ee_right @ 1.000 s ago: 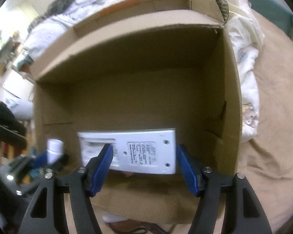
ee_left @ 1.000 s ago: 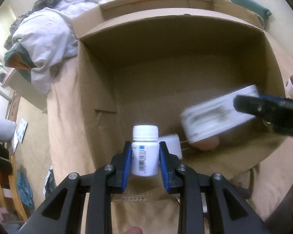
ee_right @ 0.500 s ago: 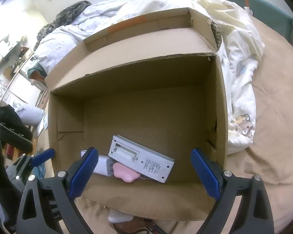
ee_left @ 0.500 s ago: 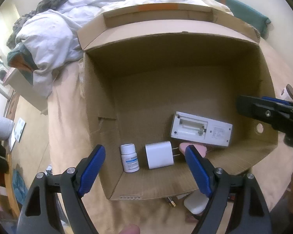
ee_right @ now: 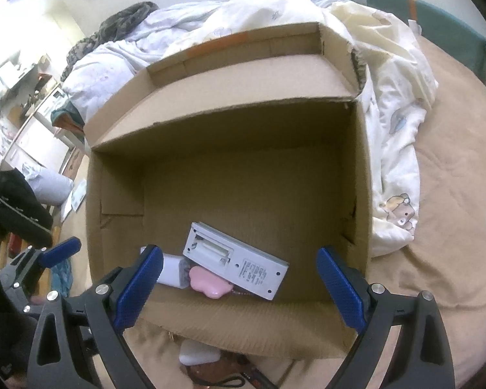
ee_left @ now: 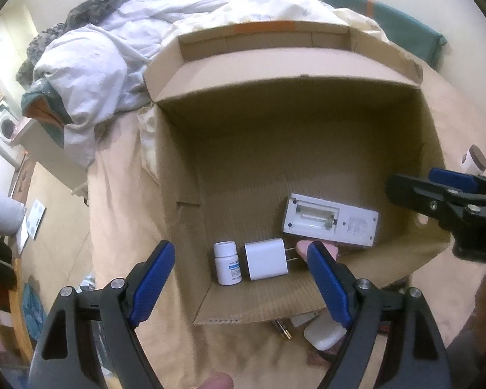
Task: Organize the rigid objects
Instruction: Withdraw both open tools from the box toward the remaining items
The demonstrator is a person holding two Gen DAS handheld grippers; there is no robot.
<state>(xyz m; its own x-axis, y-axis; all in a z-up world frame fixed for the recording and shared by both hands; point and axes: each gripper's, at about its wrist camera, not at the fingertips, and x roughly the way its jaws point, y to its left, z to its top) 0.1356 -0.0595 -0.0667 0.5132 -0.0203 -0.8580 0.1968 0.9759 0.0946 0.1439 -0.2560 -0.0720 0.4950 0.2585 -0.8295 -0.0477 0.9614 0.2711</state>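
Both tools spread wide and holding nothing — left gripper (ee_left: pixel 239 278) and right gripper (ee_right: pixel 239 288) poised above the near edge of the cardboard box (ee_left: pixel 307 87). Inside, along the near wall: white pill bottle (ee_left: pixel 227 266) upright at the left, white charger plug (ee_left: pixel 265 258) just beside it, pink piece (ee_right: pixel 209 282) partly under the grey-white remote-like device (ee_right: pixel 239 267), lying back-side up and tilted. Outside the near wall on the tan bedcover (ee_right: pixel 453 194): a white oval case (ee_left: pixel 324 335) and a dark cable (ee_right: pixel 230 383), not yet boxed. Far right, a brown-lidded jar (ee_left: pixel 473 159) also outside. Step in hand, by the look of it: between placements. Next likely — reach down for a remaining item near the box front, clamp, lift over the wall.
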